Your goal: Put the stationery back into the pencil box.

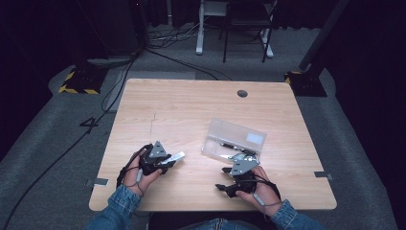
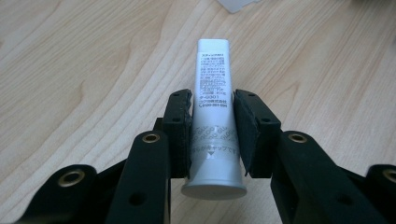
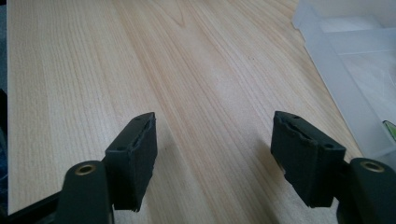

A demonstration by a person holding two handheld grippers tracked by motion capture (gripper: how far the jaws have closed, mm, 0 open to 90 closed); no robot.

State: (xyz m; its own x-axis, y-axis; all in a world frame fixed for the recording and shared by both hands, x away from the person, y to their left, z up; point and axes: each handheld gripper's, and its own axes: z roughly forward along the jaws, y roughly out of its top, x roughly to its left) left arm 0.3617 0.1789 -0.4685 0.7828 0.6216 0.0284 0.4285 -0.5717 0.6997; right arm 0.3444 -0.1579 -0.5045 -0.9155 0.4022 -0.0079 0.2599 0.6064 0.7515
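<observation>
Across the middle of the room stood the wooden bench, its pale top mostly bare, with a small round hole near its far edge. Right of centre, toward the near edge, lay a clear plastic box with its lid swung open; a dark pen and a few small items rested inside it, too small for me to tell apart.

Near the front left corner of the bench a person's left hand, in a denim sleeve, carried the left gripper. Its fingers were clenched on a white tube, one pad pressed against each side of the tube's lower half, close to its flat cap. From the left gripper view the tube ran straight away from the fingers, printed side up, its crimped far end pointing out over the wood. From the high view it poked out of the gripper toward the box, though well apart from it.

By the near edge, just in front of the box, the right hand held the right gripper. Its fingers stood released, wide apart, with bare bench between them. The box's nearest wall passed along the right side of the right gripper view, close to one finger; I couldn't tell whether it touched.
</observation>
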